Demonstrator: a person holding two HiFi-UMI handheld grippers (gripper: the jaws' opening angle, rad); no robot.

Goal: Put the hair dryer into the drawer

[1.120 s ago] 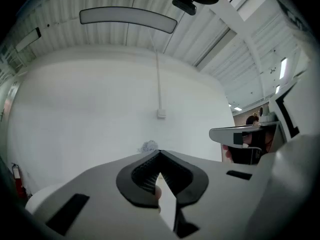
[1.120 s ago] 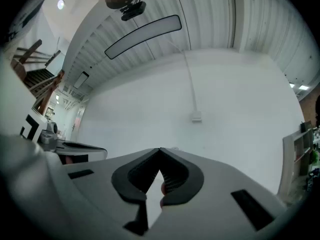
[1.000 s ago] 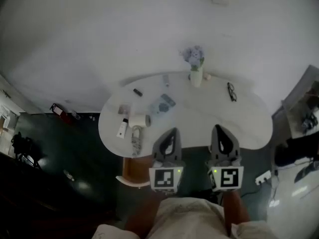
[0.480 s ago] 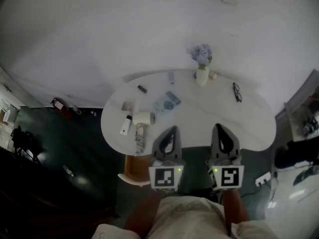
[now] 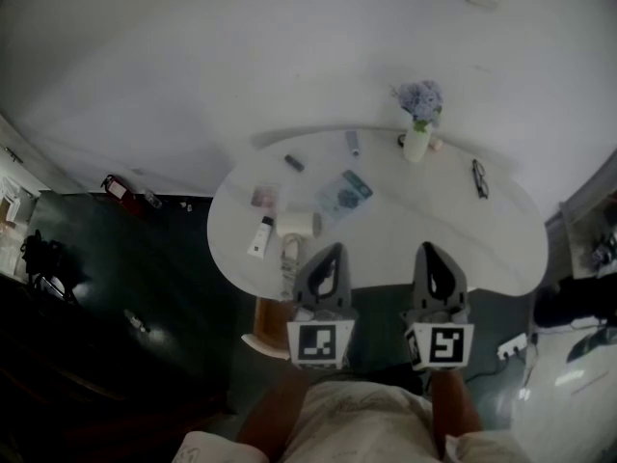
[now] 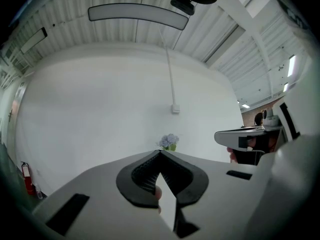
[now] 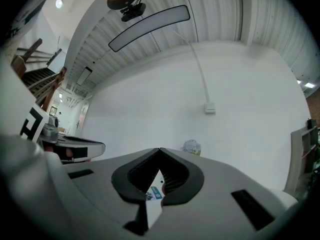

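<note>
The white hair dryer (image 5: 296,225) lies on the left part of the white table (image 5: 405,230), its cord (image 5: 288,263) bunched toward the front edge. My left gripper (image 5: 333,250) is shut and empty, its tip just right of the cord at the table's front edge. In the left gripper view the left gripper (image 6: 160,153) shows its jaws meeting with nothing between them. My right gripper (image 5: 431,248) is also shut and empty, over the front edge farther right; the right gripper (image 7: 159,150) points level at the wall. A brown wooden part (image 5: 262,318) sits under the table's front left; I cannot tell if it is the drawer.
On the table lie a white tube (image 5: 260,237), a pink packet (image 5: 265,196), a blue packet (image 5: 345,192), a small dark item (image 5: 294,163), a small bottle (image 5: 353,143), a vase of flowers (image 5: 417,133) and glasses (image 5: 479,177). A fire extinguisher (image 5: 116,188) stands by the wall.
Both grippers have come forward to the table; their tips now reach its front edge. The table and its items sit closer and farther right in the head view. Jaws stayed shut.
</note>
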